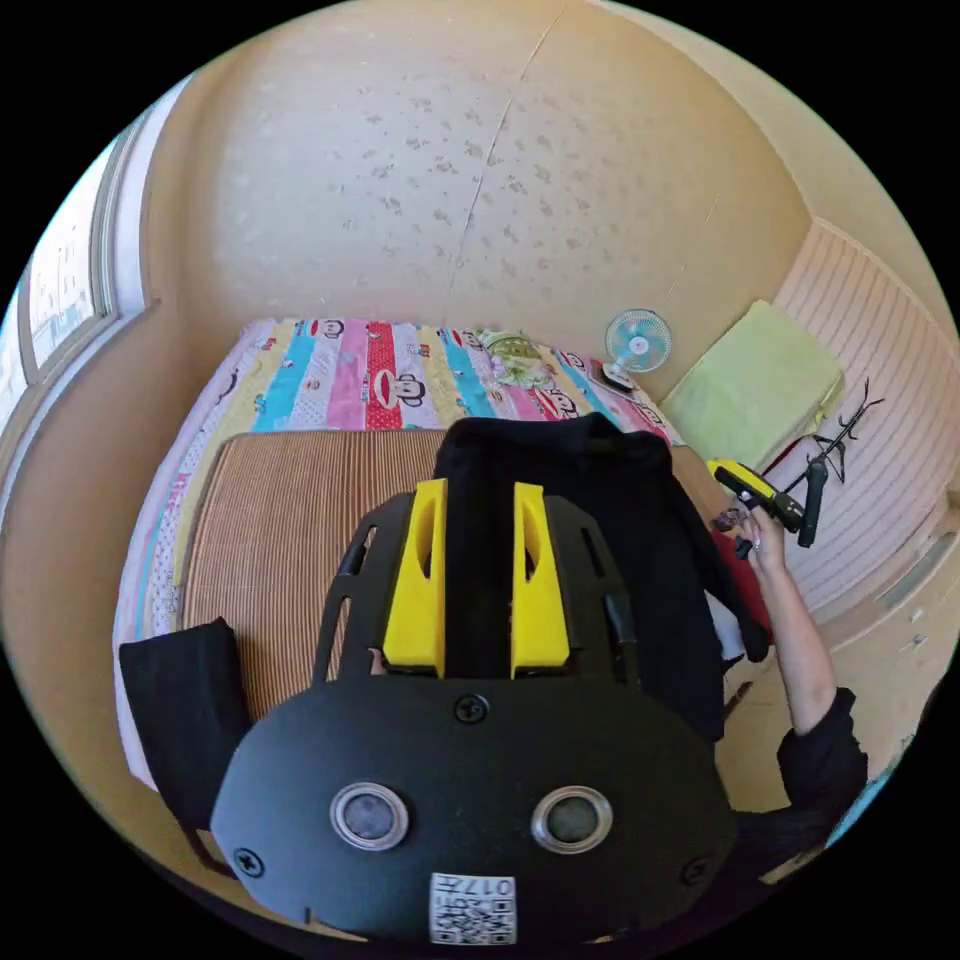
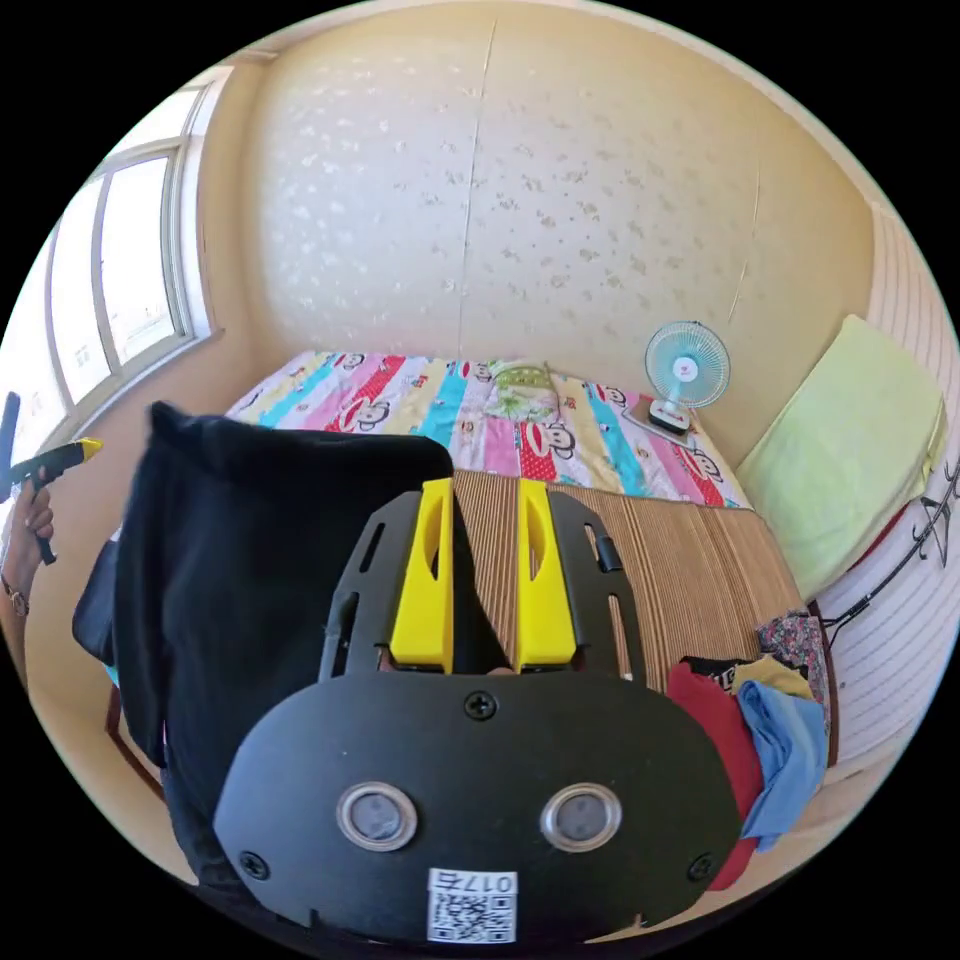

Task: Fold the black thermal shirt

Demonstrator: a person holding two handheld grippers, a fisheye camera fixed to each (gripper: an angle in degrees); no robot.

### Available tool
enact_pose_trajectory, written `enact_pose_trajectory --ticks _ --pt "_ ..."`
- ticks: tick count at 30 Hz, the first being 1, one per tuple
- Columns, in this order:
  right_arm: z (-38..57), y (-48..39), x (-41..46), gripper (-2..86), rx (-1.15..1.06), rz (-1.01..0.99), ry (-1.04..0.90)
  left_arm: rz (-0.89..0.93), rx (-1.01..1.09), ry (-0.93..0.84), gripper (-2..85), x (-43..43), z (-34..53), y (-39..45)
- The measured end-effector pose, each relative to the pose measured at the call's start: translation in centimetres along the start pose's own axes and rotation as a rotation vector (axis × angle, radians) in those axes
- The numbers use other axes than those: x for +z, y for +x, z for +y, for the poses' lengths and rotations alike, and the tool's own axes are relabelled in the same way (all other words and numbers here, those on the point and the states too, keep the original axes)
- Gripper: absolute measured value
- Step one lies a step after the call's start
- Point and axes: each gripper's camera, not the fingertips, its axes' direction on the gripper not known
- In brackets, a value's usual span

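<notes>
The black thermal shirt (image 1: 600, 560) hangs in the air above the bed, stretched between both grippers. In the left gripper view, my left gripper (image 1: 481, 490) has black cloth filling the gap between its yellow jaws. To the right, a hand holds the right gripper (image 1: 755, 487) by the shirt's far corner. In the right gripper view, the shirt (image 2: 260, 560) drapes down on the left. Its edge runs behind the left jaw of my right gripper (image 2: 482, 490) and into the gap near the base. The left gripper (image 2: 60, 455) shows at the far left edge.
A bamboo mat (image 2: 650, 560) lies on the striped cartoon bed sheet (image 2: 480, 400). A pile of coloured clothes (image 2: 760, 730) sits at the mat's near right corner. A small fan (image 2: 685, 370) and a green pillow (image 2: 850, 440) stand by the wall. More black cloth (image 1: 185, 710) lies at the mat's corner.
</notes>
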Motion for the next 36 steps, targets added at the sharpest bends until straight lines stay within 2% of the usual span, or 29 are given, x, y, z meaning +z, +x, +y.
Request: enact_pose_trajectory --ticks 2,4,7,11,13,14,15,17,18,20,22,24,28,33,35,36 --pt "4.9 -2.3 3.7 9.9 -0.055 -0.027 -0.016 -0.017 0.005 -0.103 11.4 4.7 3.2 -0.9" --pt "10.5 -4.3 6.4 10.0 -0.134 -0.108 -0.044 -0.136 0.003 -0.271 13.3 10.6 8.5 -2.5" --pt "20.5 -6.6 11.8 10.2 -0.185 -0.251 -0.195 -0.249 -0.058 -0.373 13.7 13.7 14.7 -5.3" --pt "31.7 -7.4 16.7 10.6 -0.117 -0.41 -0.352 -0.243 0.008 -0.395 11.5 13.0 18.6 -5.6" --pt "34.5 -6.8 17.1 10.4 -0.083 -0.413 -0.313 -0.258 0.115 -0.531 5.0 12.2 17.9 -4.9" --pt "34.7 -6.1 16.8 10.4 -0.07 -0.414 -0.295 -0.297 0.131 -0.569 4.8 11.9 17.4 -5.0" --pt "34.7 -5.9 17.0 10.4 -0.062 -0.412 -0.307 -0.421 0.152 -0.605 4.3 10.9 16.3 -5.6" --pt "35.0 -5.0 17.9 10.2 -0.052 -0.429 -0.34 -0.591 0.123 -0.567 4.4 8.0 14.4 -7.7" --pt "35.2 -4.7 17.9 10.1 -0.05 -0.432 -0.338 -0.669 0.024 -0.493 4.8 5.1 13.1 -9.8" --pt "35.7 -4.0 17.8 10.0 -0.054 -0.426 -0.333 -0.636 -0.205 -0.338 5.4 -0.2 12.3 -13.0" --pt "36.1 -3.8 17.7 10.0 -0.064 -0.41 -0.33 -0.412 -0.436 -0.082 8.6 -6.1 14.4 -15.7" --pt "36.4 -3.5 17.6 10.0 -0.073 -0.392 -0.327 -0.246 -0.511 0.012 9.9 -7.7 16.9 -16.5" --pt "37.3 -2.8 17.4 10.0 -0.091 -0.361 -0.322 0.065 -0.723 0.004 11.4 -5.2 23.3 -17.8" --pt "38.3 -1.2 17.3 10.0 -0.086 -0.37 -0.32 0.142 -0.939 0.045 10.7 -2.2 28.5 -19.8" --pt "38.7 -0.3 17.2 9.9 -0.075 -0.386 -0.321 0.136 -1.021 0.088 3.2 -1.7 30.3 -21.2" --pt "38.8 0.0 17.2 10.0 -0.072 -0.389 -0.321 0.163 -0.966 0.12 1.7 -1.3 30.8 -21.6"
